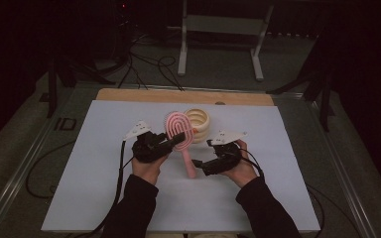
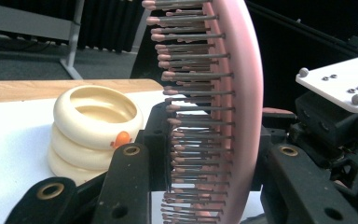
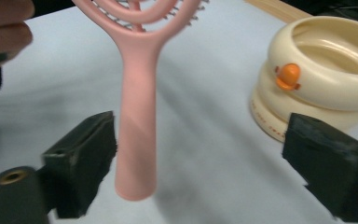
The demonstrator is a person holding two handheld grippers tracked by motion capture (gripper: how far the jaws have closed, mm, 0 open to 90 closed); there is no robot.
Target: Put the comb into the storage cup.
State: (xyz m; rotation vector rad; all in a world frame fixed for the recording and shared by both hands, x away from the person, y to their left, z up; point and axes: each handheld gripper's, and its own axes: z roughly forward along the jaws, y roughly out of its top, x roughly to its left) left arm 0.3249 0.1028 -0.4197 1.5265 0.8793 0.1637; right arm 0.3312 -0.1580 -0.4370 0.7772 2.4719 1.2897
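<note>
1. The pink hairbrush (image 1: 180, 133) is held above the worktop (image 1: 94, 188), its head pinched by the left hand-held gripper (image 1: 177, 141).
2. Judged light, rigid plastic; bristles flex, so grip rim or handle.
3. The right hand-held gripper (image 3: 200, 158) stands spread around the handle, not touching.
4. The cream ring stack (image 1: 198, 123) sits near; open room lies nearer the person.
</note>
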